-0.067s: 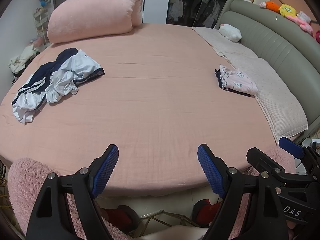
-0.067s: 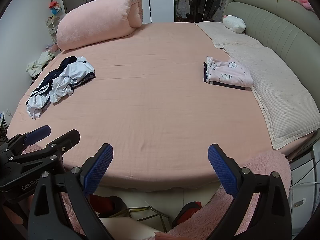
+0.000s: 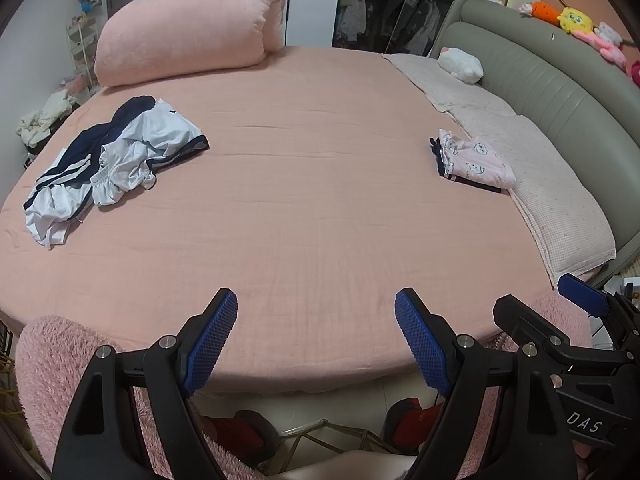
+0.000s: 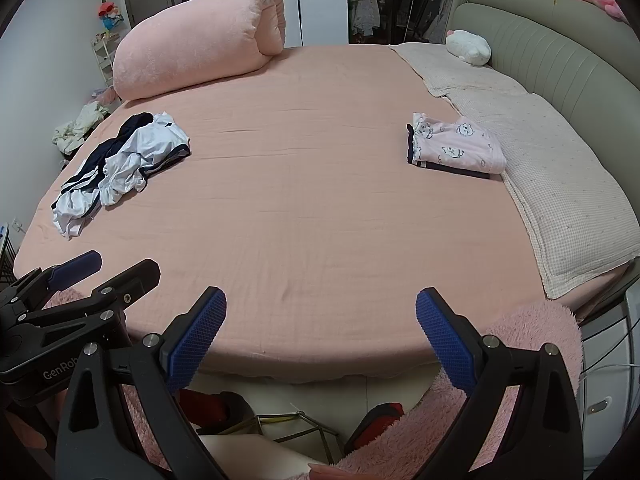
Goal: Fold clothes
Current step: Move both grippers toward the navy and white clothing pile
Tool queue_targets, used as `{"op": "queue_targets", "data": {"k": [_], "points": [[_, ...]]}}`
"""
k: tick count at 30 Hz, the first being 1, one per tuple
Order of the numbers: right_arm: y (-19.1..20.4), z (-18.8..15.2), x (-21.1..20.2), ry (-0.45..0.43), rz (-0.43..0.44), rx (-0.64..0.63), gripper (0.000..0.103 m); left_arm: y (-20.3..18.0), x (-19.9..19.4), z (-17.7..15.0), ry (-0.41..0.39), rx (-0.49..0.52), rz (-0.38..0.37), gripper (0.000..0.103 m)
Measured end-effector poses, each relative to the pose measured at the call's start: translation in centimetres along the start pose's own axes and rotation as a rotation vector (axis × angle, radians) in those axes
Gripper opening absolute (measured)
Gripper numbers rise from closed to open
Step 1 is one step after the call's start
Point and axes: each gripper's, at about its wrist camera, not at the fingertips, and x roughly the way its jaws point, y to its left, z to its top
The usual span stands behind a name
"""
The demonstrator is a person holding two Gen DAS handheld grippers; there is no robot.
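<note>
Partway, by the look of it; 1 folded stack sits at the right of the bed, touching the checked pillow; 1 crumpled navy-and-white pile lies unfolded at the left, near the rolled blanket; left gripper and right gripper hover at the near edge, fingers spread wide, nothing between them; pile likely next.

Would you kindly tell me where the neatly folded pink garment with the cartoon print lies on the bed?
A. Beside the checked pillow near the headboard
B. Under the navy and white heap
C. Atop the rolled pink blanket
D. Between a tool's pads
A: the folded pink garment lies flat on the bed, against the edge of the checked pillow, far from the crumpled navy and white clothes.
</note>
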Motion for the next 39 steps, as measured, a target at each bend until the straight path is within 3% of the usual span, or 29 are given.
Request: {"op": "queue_targets", "data": {"k": [14,28,30,35,37,39], "points": [[0.2,0.3,0.0,0.006,0.000,0.007,0.097,0.3,0.3,-0.1,0.002,-0.020,-0.004,0.083],[1.8,1.4,0.6,0.006,0.035,-0.021,0.093,2.2,1.7,0.3,0.003,-0.099,-0.089,0.083],[2.4,2.0,1.1,0.008,0.063,-0.049,0.085,3.0,2.4,1.1,-0.001,-0.100,-0.103,0.083],[6.6,5.3,3.1,0.029,0.146,-0.190,0.082,8.6,3.1,4.8,-0.048,-0.216,-0.201,0.083],[9.2,7.0,3.8,0.014,0.168,-0.233,0.083,11.5,3.2,5.6,-0.096,-0.262,-0.121,0.083],[11.6,8.4,4.6,0.002,0.188,-0.275,0.083,15.5,4.5,6.7,-0.093,-0.342,-0.052,0.083]]}}
